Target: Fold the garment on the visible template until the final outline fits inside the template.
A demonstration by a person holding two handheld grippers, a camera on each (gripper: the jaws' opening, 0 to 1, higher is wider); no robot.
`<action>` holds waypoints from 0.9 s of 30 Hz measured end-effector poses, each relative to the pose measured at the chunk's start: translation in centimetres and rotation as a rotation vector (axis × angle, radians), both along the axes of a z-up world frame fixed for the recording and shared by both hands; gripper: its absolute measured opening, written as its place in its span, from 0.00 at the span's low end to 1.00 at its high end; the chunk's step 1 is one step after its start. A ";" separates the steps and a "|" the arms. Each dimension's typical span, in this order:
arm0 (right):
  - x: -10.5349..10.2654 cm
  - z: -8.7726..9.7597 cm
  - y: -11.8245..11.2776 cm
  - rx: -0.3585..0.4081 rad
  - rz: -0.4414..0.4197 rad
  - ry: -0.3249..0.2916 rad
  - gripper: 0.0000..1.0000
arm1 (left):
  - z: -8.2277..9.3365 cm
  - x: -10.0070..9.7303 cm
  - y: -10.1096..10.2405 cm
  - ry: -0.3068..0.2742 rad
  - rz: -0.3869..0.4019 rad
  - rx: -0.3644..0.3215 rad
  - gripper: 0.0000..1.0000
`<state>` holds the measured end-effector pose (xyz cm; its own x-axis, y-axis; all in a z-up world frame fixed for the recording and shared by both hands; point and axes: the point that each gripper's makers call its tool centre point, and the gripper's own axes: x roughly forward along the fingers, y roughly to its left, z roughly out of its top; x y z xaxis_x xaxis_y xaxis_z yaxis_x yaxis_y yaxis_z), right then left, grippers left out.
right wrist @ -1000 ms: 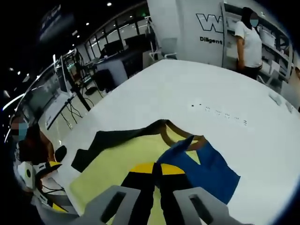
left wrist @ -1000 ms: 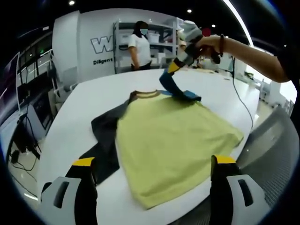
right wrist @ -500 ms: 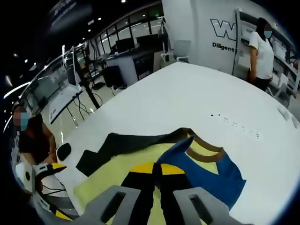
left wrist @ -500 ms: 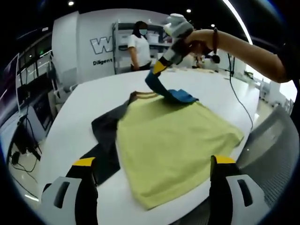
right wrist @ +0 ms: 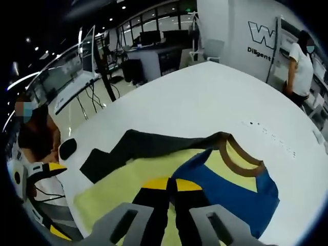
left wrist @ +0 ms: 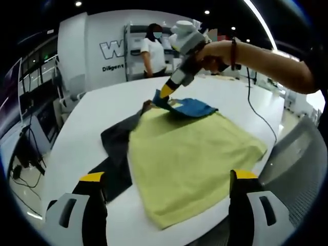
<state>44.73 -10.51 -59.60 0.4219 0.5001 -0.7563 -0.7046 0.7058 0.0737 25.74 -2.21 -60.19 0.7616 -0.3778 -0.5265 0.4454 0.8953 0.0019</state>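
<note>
A yellow garment lay flat on the white counter, its dark sleeve spread to one side; the right tool was clamped on the blue sleeve, folding it over the brown collar; the left tool hovered at the near hem with its jaws apart, holding nothing; a person stood by distant shelves.
</note>
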 end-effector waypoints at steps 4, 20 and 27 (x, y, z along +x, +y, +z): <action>0.1 -0.9 0.6 0.005 0.007 0.003 0.00 | 0.0 0.0 0.0 0.003 0.000 -0.001 0.97; -0.3 -5.4 2.4 0.026 0.014 0.062 0.00 | -0.2 -0.1 0.0 0.014 0.000 -0.007 0.97; -0.7 -6.6 3.1 0.027 0.053 0.044 0.00 | -0.2 -0.1 0.1 0.015 0.008 -0.017 0.97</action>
